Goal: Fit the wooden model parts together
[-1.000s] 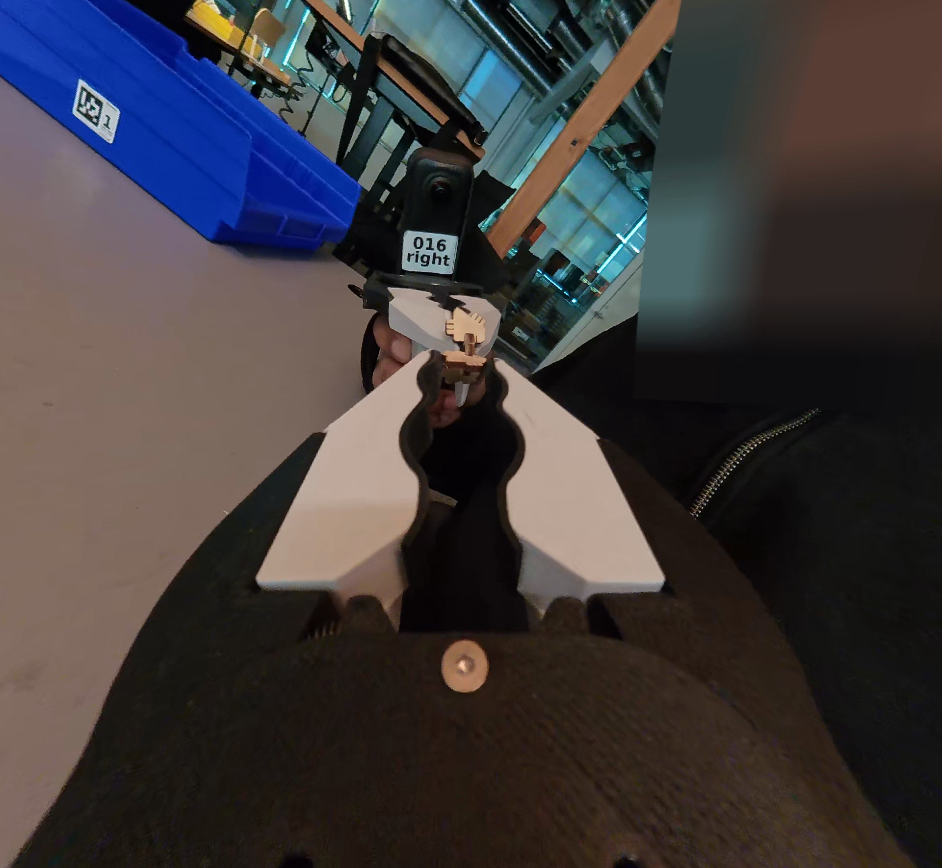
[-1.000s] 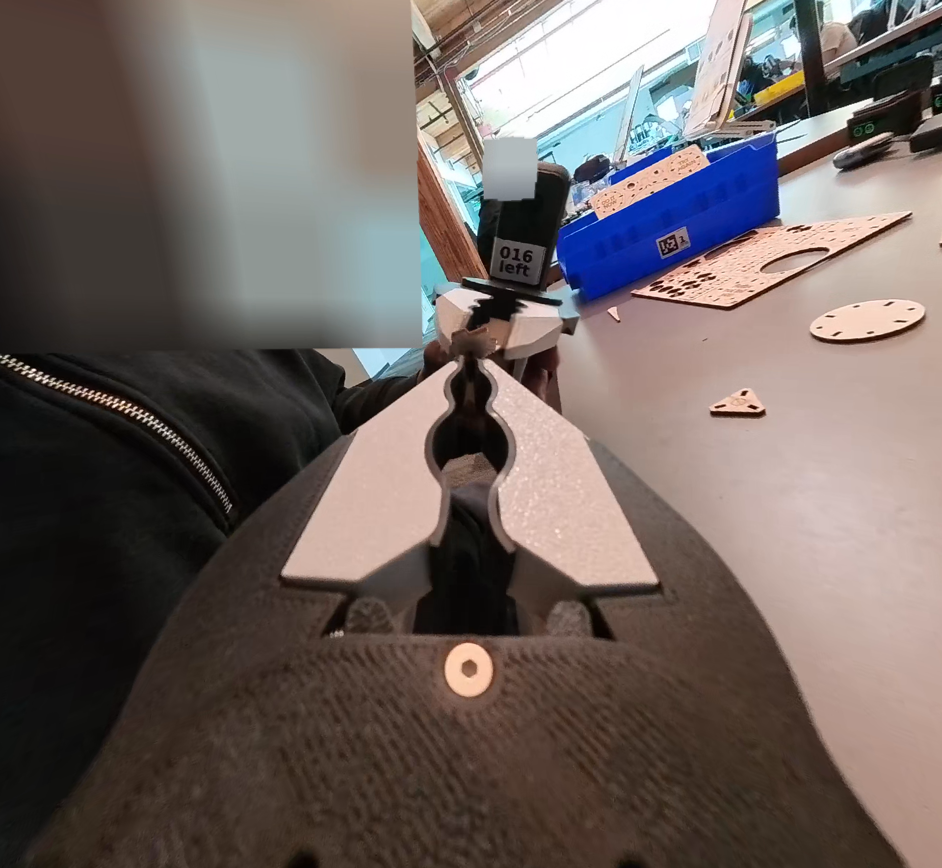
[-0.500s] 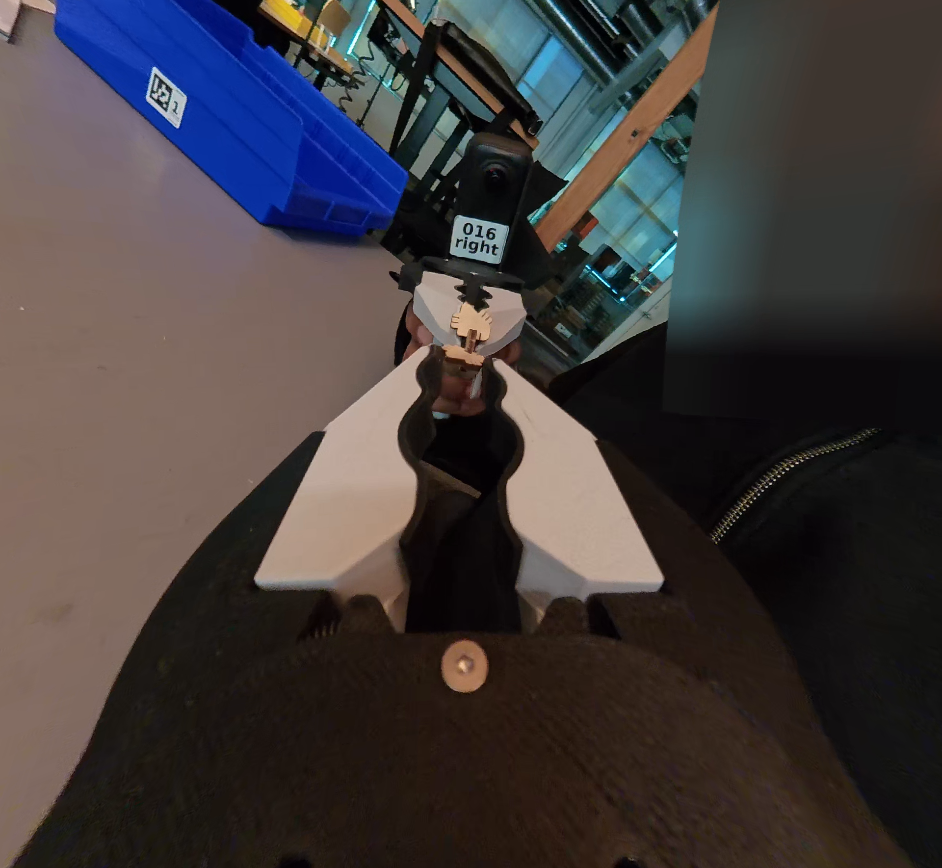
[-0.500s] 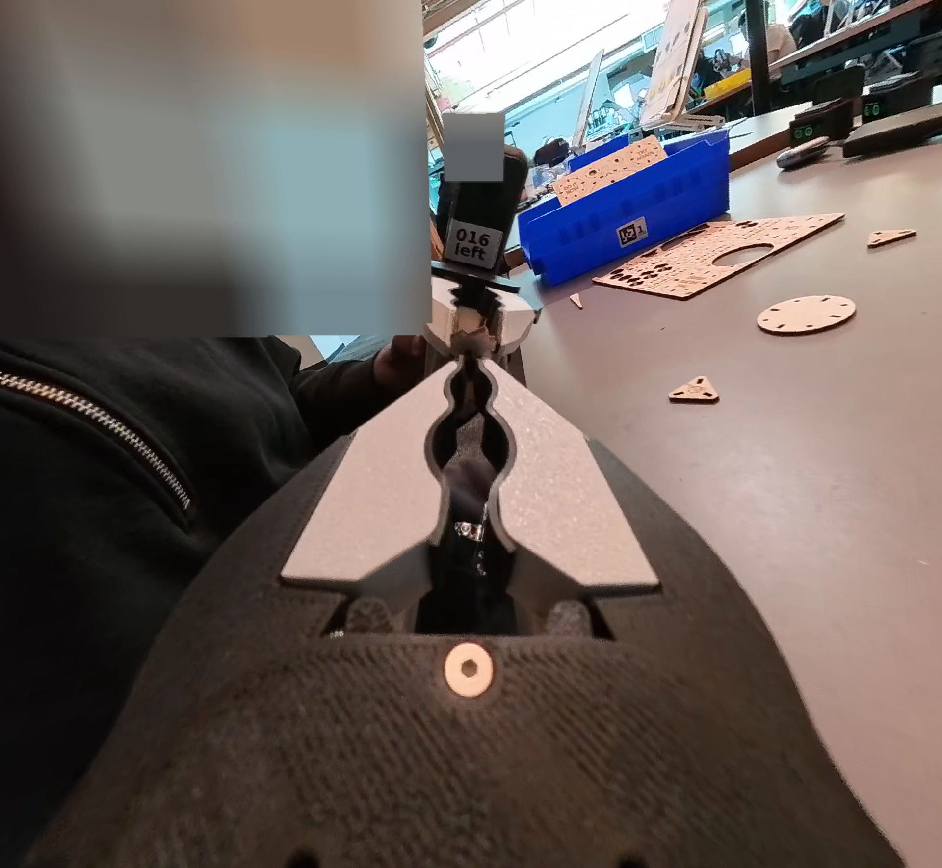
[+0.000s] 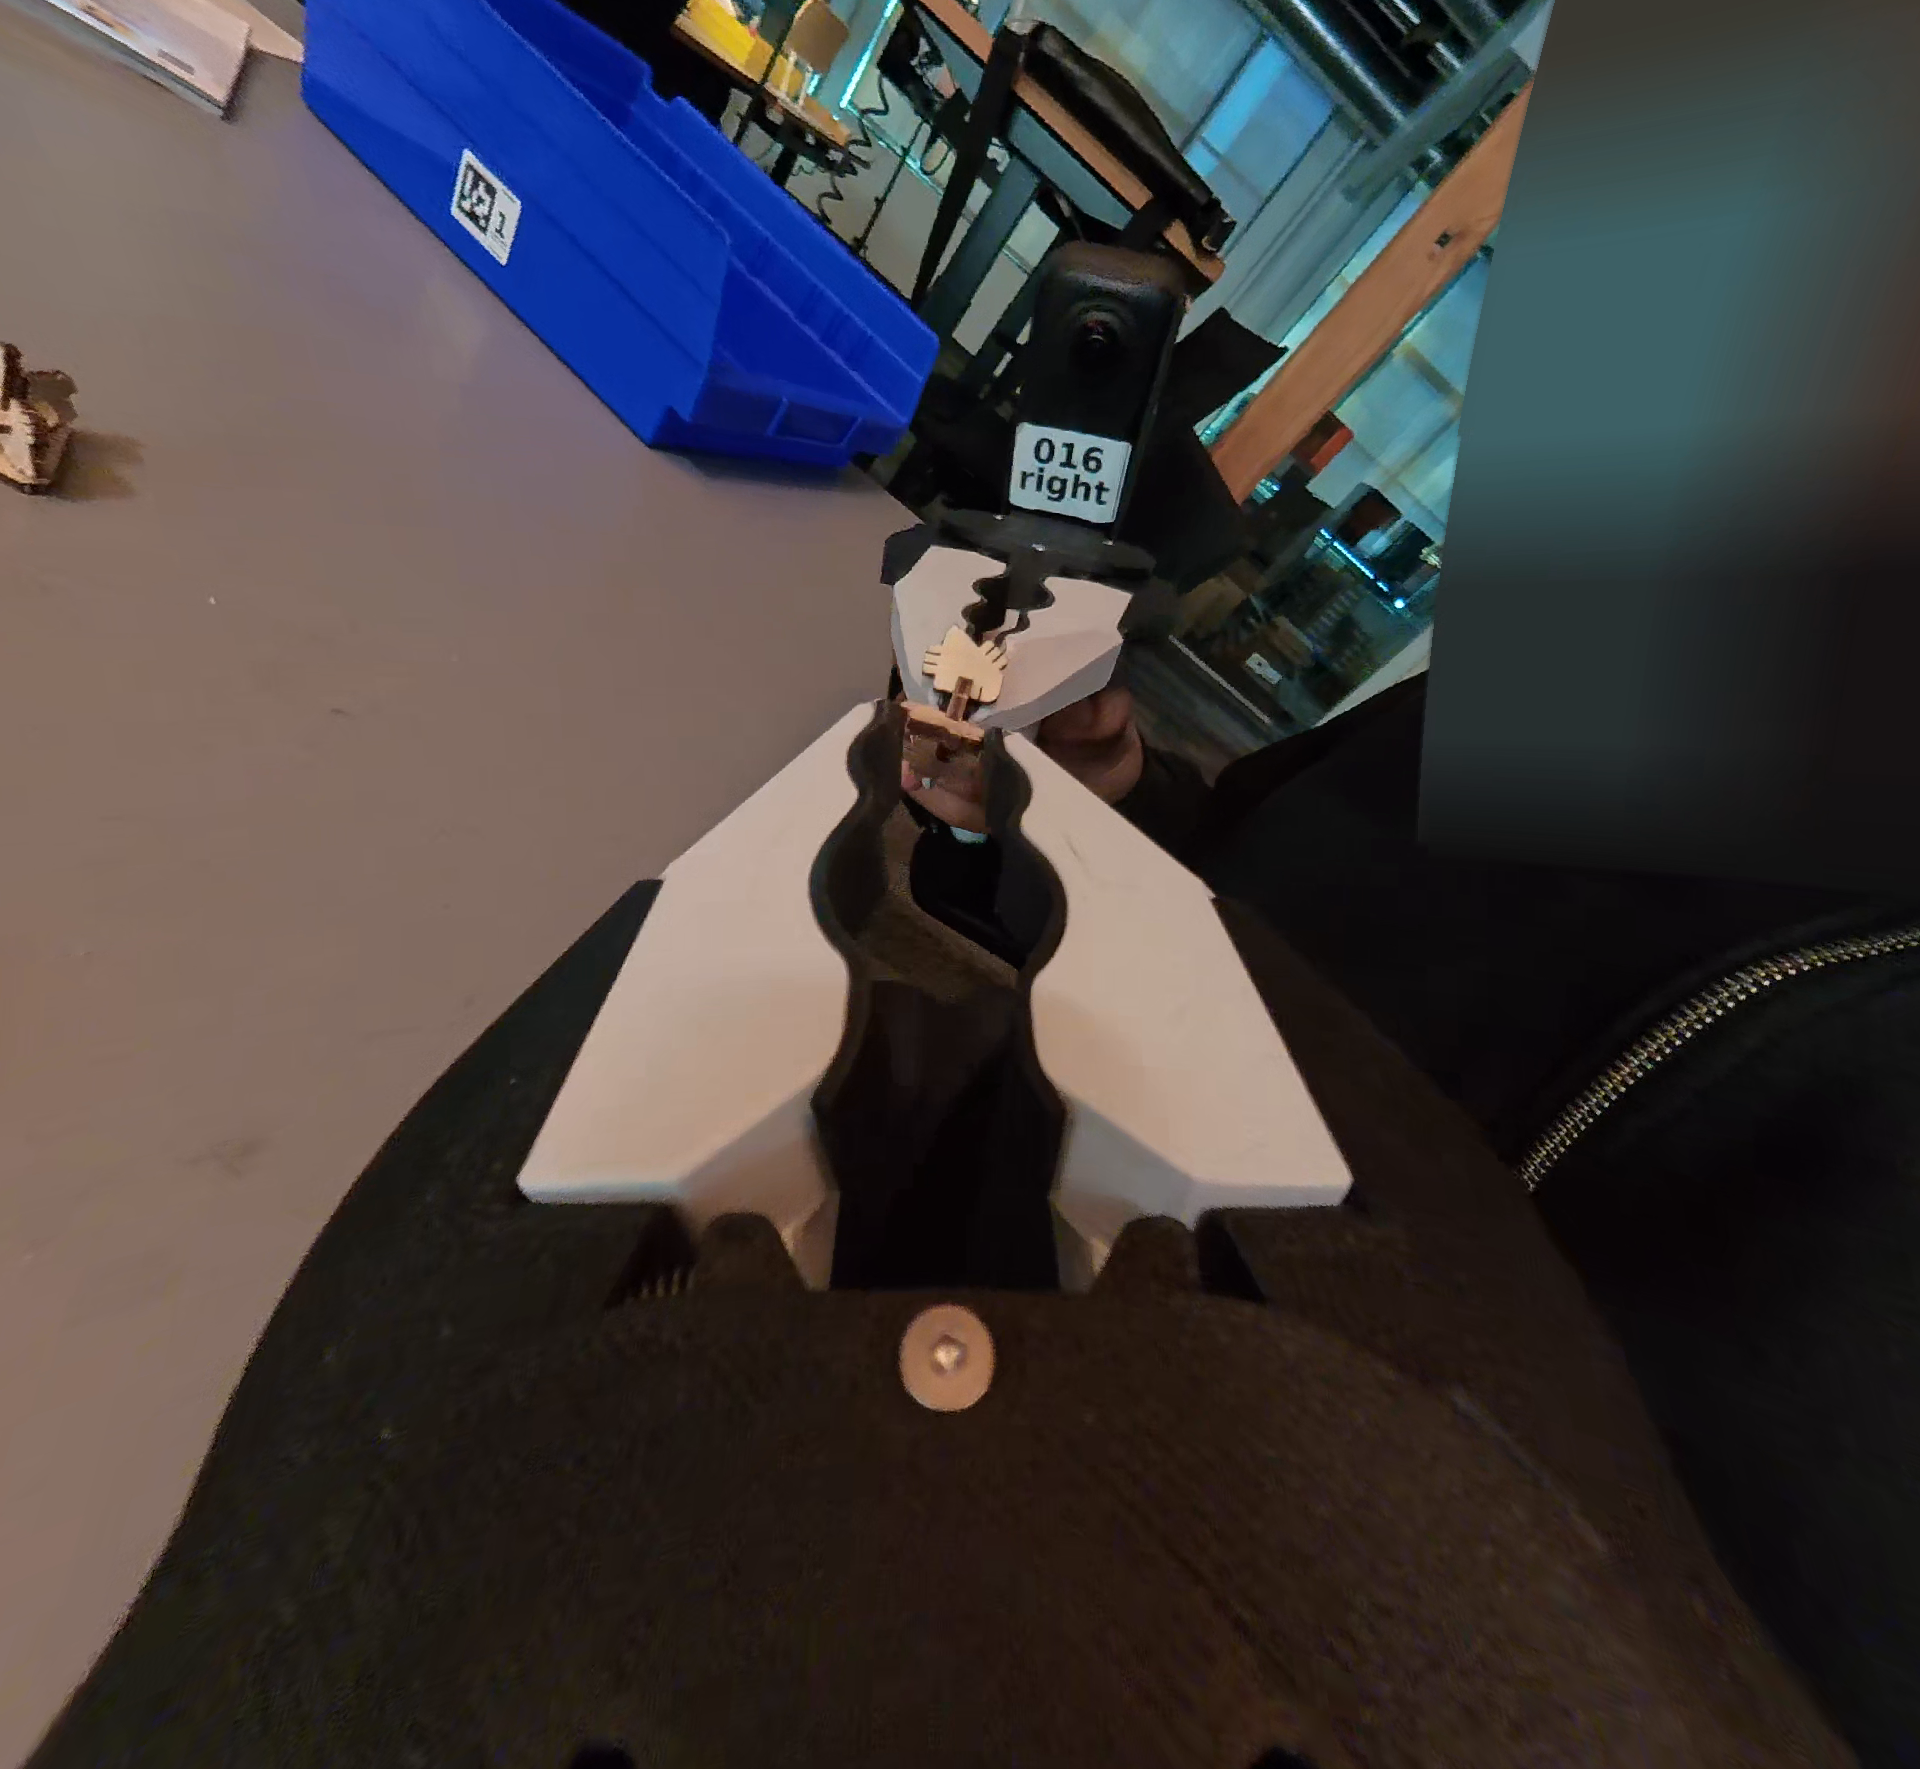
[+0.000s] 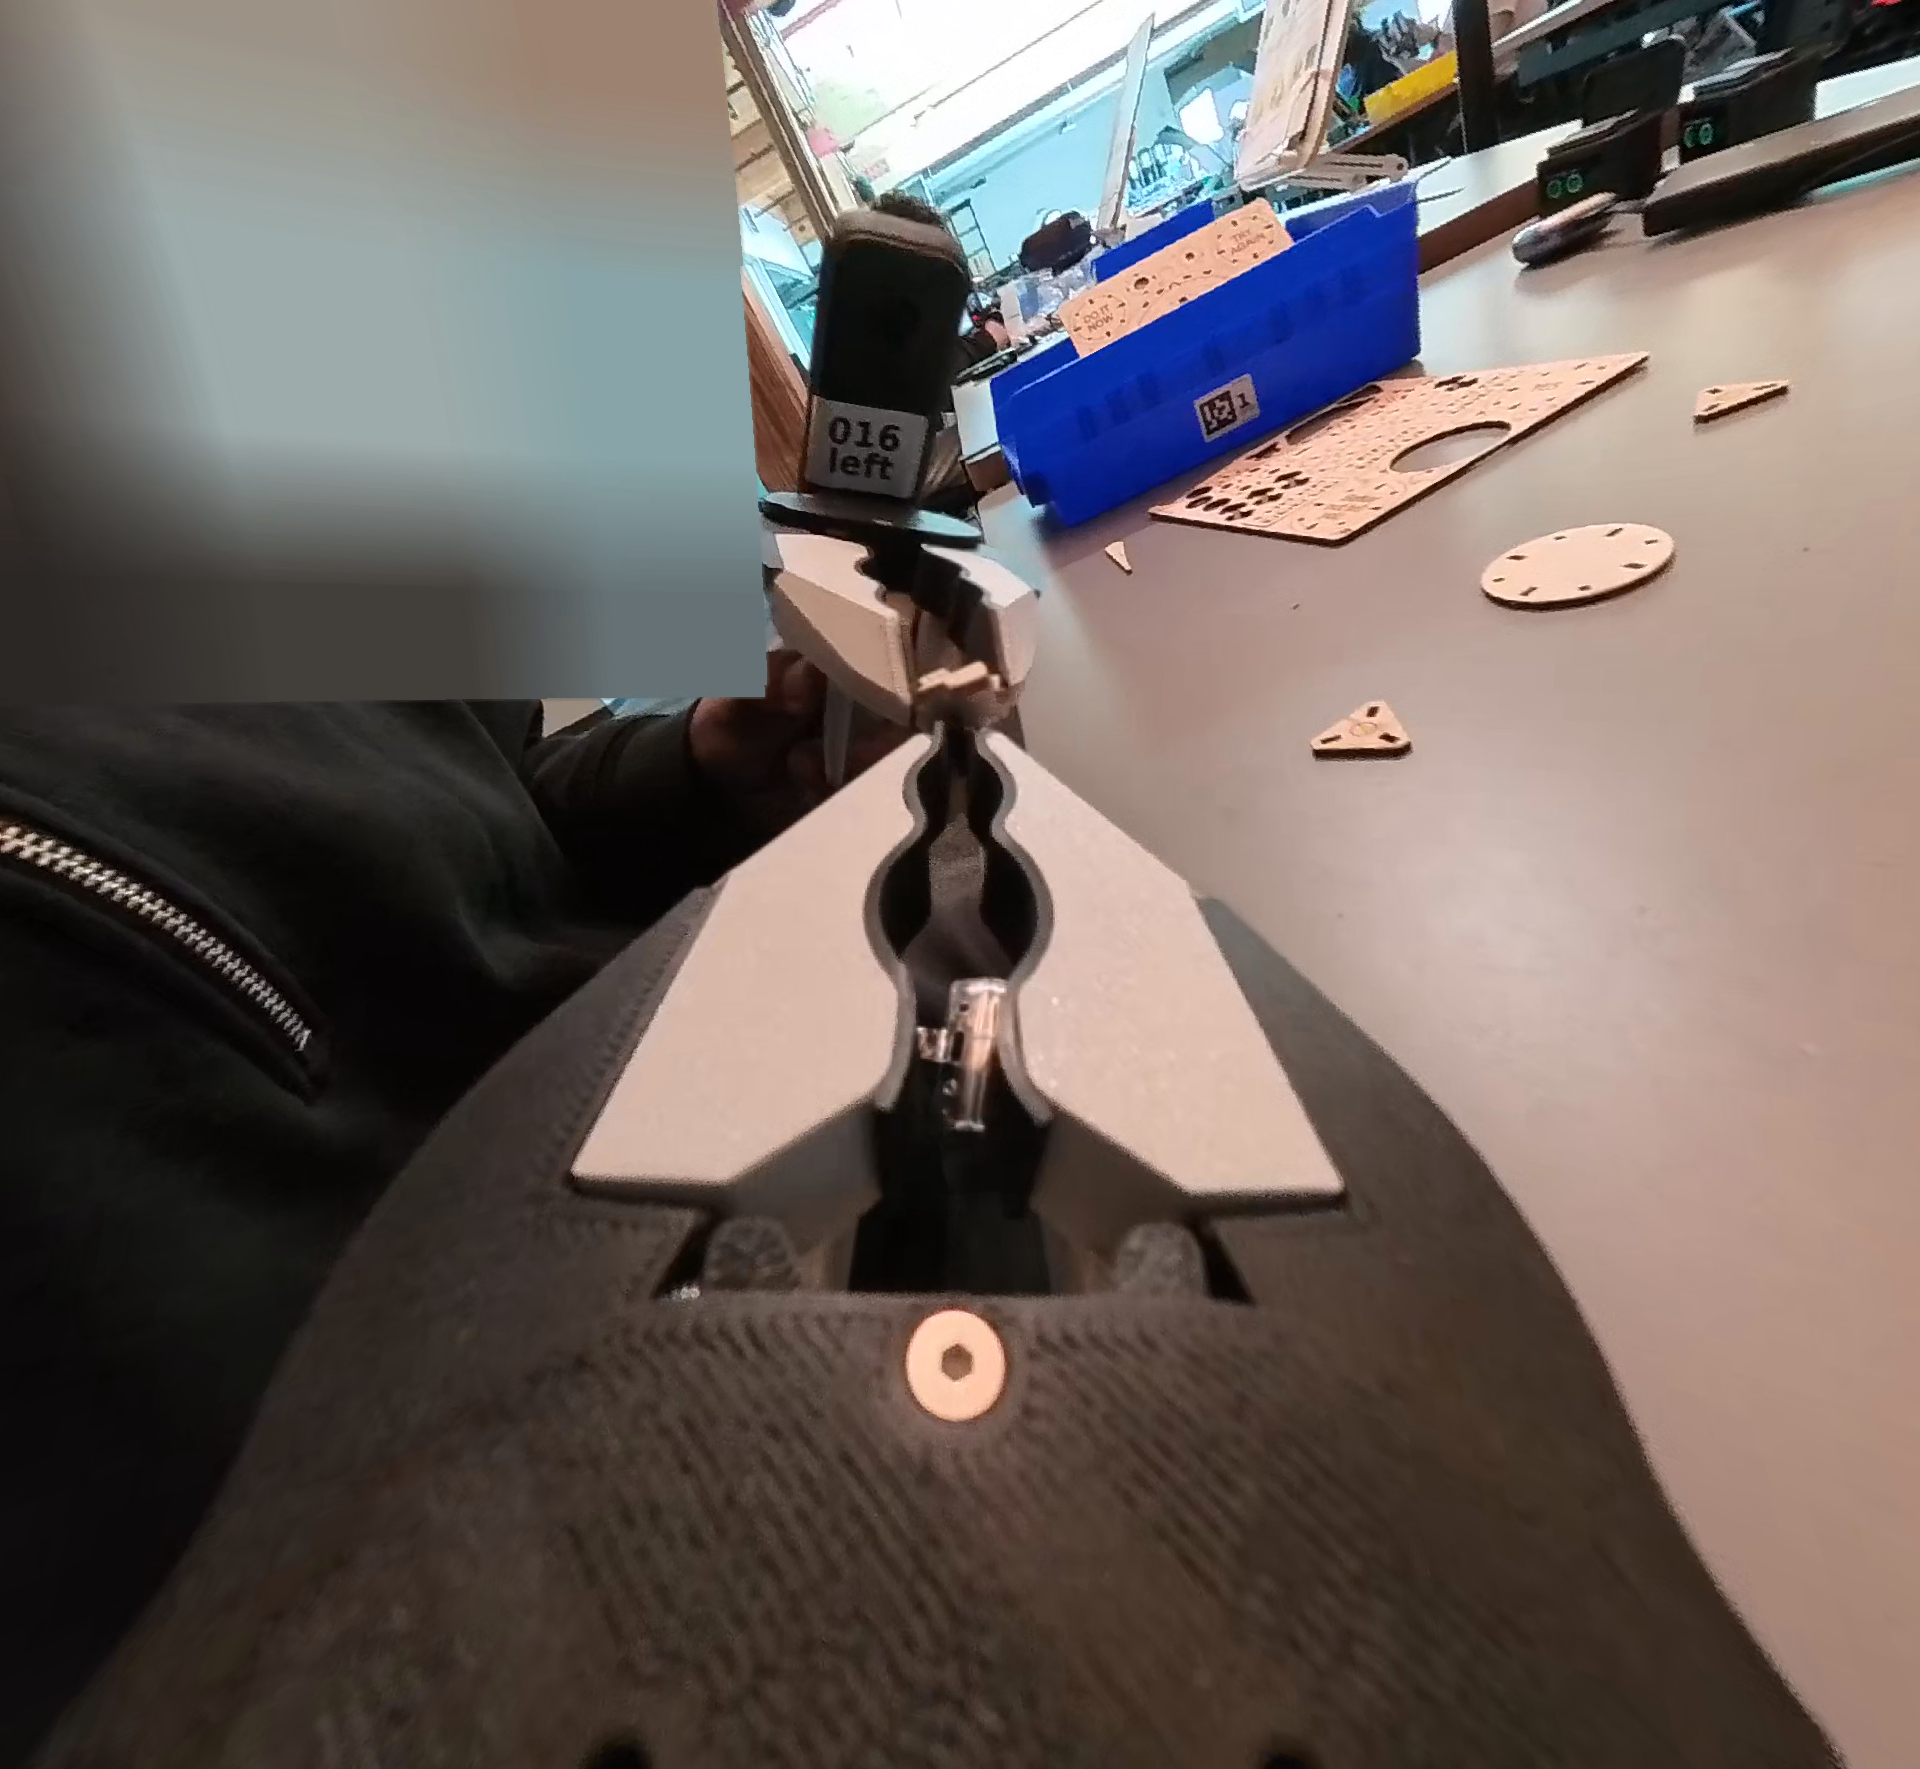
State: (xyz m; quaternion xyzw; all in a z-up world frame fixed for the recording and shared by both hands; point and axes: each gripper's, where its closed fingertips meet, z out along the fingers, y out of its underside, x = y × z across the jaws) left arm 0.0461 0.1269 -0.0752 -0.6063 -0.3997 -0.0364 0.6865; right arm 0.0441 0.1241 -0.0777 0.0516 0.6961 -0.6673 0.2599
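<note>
Off the bench's near edge, my left gripper [image 5: 940, 732] gripped a small wooden cross-piece [image 5: 940, 730] and my right gripper [image 6: 951, 748] pinched a toothed wooden piece [image 5: 966, 659] — the two touching, mid-joining, I judged; next, steady alignment.

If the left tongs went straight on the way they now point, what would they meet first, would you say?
Most likely the right tongs, facing them tip to tip; the small wooden pieces held between the two already look touching.

Left tongs [image 5: 943, 732] and right tongs [image 6: 951, 732] meet tip-to-tip (each clamped).
</note>
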